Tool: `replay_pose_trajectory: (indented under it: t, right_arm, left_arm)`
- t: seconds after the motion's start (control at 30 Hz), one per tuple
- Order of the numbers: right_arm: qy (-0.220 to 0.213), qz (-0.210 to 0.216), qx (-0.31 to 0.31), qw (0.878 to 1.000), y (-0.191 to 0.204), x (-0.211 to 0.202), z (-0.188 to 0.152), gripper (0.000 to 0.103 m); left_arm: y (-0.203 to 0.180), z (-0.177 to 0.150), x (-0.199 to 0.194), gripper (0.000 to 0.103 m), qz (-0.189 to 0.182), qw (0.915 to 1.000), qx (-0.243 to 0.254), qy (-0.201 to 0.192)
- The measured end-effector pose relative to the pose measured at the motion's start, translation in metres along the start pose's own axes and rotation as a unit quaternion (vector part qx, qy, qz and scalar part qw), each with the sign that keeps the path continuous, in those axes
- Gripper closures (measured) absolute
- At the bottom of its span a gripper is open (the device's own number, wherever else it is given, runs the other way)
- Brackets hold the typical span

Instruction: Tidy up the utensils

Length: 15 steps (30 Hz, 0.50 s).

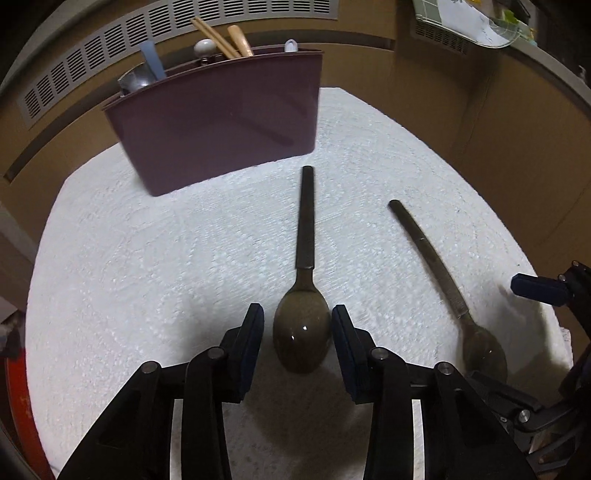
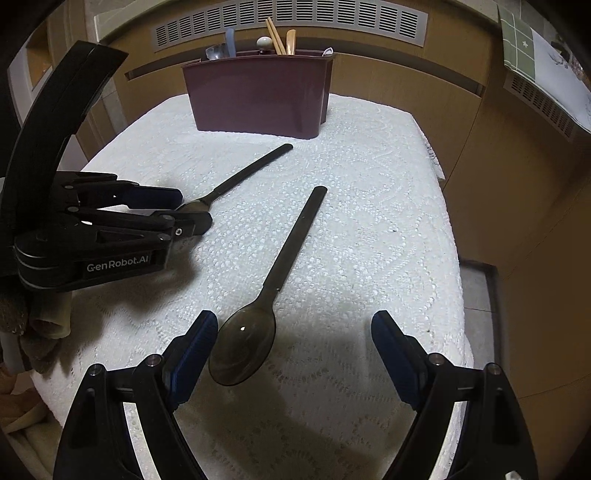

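Two dark translucent spoons lie on a white lace tablecloth (image 1: 147, 258). The left spoon (image 1: 303, 332) lies with its bowl between the pads of my left gripper (image 1: 297, 328); a thin gap shows on the left side, and the right pad sits right at the bowl's edge. From the right wrist view, that left gripper (image 2: 194, 210) straddles the same spoon (image 2: 251, 170). My right gripper (image 2: 295, 321) stands wide open above the other spoon (image 2: 243, 343), whose bowl lies by its left pad. A maroon utensil holder (image 1: 221, 122) stands at the far side of the table.
The holder (image 2: 258, 96) contains chopsticks (image 2: 275, 35), a wooden handle, a blue handle and a metal ladle. Wooden panels with a vent grille (image 2: 288, 18) rise behind the table. The tablecloth (image 2: 369, 221) drops off at the right edge. A red object (image 1: 14, 398) sits low left.
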State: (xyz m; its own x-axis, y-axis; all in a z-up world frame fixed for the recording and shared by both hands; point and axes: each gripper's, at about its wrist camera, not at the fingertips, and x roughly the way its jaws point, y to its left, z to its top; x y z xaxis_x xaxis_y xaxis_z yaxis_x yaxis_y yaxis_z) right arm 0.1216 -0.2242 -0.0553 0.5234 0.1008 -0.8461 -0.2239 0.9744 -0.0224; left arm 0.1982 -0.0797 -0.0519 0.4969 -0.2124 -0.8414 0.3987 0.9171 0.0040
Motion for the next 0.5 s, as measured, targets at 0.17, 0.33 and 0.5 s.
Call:
replay_pose_trajectory:
  t: [0.17,0.33,0.5]
  right_arm:
    - [0.004,0.014,-0.011,1.0,0.018,-0.001,-0.005,0.021]
    - [0.014,0.025,-0.029,0.999,0.038,0.002,-0.005,0.045]
    - [0.014,0.032,-0.041,0.999,0.054,0.006,0.005,0.065]
  left_arm:
    - [0.025,-0.016,-0.01,0.064,0.014,0.9996,-0.024,-0.002]
    - [0.054,-0.034,-0.02,0.064,0.036,0.9982,-0.048,-0.005]
    - [0.085,-0.051,-0.028,0.063,0.049,0.9952,-0.085,-0.008]
